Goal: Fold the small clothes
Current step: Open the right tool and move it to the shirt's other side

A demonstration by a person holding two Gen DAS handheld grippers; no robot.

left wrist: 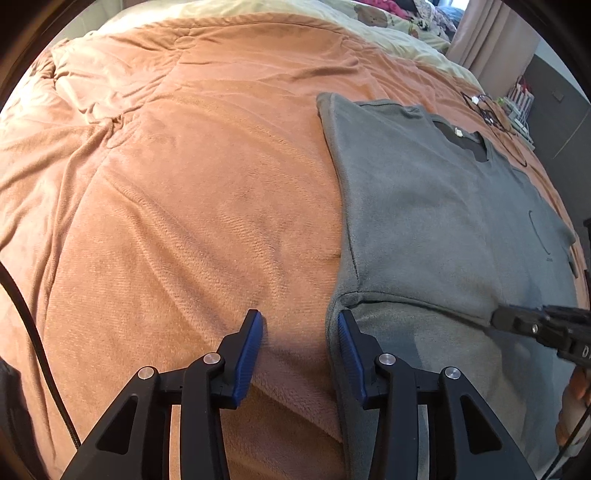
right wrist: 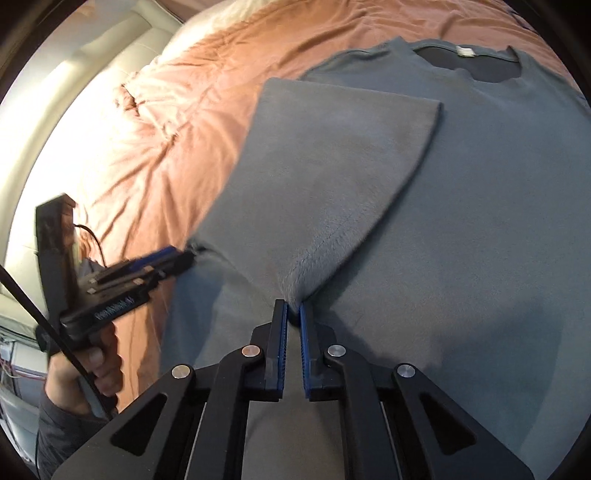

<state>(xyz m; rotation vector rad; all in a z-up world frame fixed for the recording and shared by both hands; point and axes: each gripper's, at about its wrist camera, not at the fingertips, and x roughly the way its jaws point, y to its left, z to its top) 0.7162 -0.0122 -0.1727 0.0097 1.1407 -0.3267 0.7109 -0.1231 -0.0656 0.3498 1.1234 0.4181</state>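
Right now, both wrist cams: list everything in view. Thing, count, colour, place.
T-shirt: one, grey, flat on the blanket, one sleeve folded in over the body; neck opening at the far end.
Blanket: one, orange plush, covers the bed under the shirt.
Bedding: pale cream, far end of the bed, patterned items beyond it.
Black cord: tangle on the blanket past the shirt's collar.
Curtain: beige, far right corner of the left view.
Left gripper: black with blue pads, jaws apart at the shirt's side edge, gripping nothing.
Right gripper: black with blue pads, shut on the sleeve's tip.
Hand: holds the left gripper's handle.
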